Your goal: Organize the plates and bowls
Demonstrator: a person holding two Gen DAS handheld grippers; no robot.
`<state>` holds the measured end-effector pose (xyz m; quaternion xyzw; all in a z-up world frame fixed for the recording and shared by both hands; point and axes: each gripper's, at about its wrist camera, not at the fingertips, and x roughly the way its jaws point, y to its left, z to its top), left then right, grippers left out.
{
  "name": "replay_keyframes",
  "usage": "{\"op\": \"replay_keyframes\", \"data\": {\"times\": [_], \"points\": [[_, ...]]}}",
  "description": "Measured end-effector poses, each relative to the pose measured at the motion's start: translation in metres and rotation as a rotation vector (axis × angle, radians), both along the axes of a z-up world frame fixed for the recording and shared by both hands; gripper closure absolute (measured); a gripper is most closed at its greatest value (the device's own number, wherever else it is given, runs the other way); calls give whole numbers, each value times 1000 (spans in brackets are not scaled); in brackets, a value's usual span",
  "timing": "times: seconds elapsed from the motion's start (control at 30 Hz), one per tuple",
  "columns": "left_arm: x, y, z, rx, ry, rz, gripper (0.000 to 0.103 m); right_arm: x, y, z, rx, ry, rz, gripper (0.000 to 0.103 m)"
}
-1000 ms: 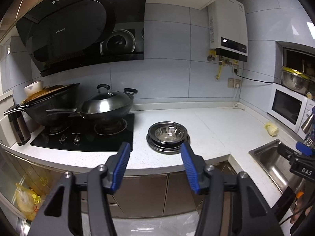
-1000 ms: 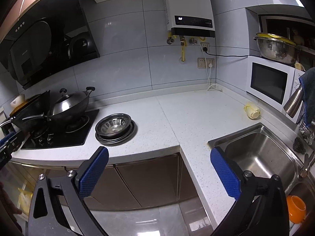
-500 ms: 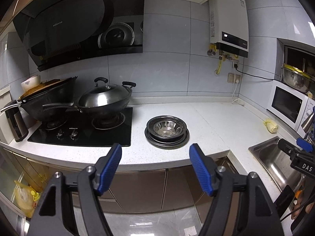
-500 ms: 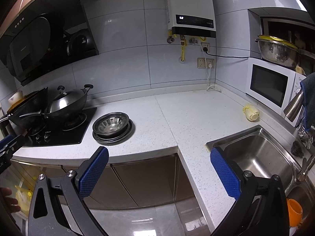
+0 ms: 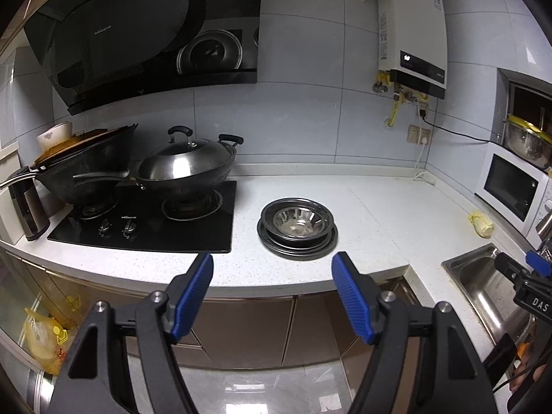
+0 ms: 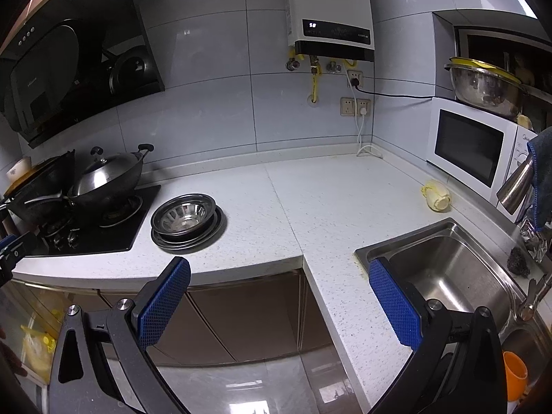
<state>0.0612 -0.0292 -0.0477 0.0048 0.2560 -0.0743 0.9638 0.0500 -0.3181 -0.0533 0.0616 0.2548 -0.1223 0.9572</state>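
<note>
Your left gripper [image 5: 272, 269] had just been opening, jaws wide w/ nothing between them; right gripper [image 6: 279, 276] also gaped empty. Both hung off the counter [image 5: 372, 207] edge, above cabinet fronts. The stack of steel bowls and plates [image 5: 297, 226] sat on the counter just right of the black hob [image 5: 145, 227], well apart from the sink [image 6: 445, 265], wok [image 5: 186, 169] behind-left
</note>
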Motion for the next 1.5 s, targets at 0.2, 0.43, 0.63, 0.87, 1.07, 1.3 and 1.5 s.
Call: {"op": "replay_keyframes", "data": {"times": [0.2, 0.43, 0.63, 0.87, 1.07, 1.3, 1.5], "points": [[15, 3, -8, 59, 35, 92, 33, 5, -1, -4, -12, 8, -7, 1], [26, 7, -13, 59, 51, 99, 33, 13, -4, -8, -12, 21, -8, 1], [31, 9, -13, 45, 54, 96, 33, 20, -2, -10, -22, 27, -2, 1], [36, 9, -11, 52, 57, 85, 33, 28, 0, -10, -25, 27, 4, 1], [42, 12, -8, 51, 71, 91, 33, 33, 2, -10, -35, 25, 16, 1], [45, 16, -8, 42, 79, 86, 33, 35, 4, -9, -46, 28, 22, 1], [48, 19, -10, 28, 107, 70, 33, 35, 4, -8, -44, 27, 19, 1]]}}
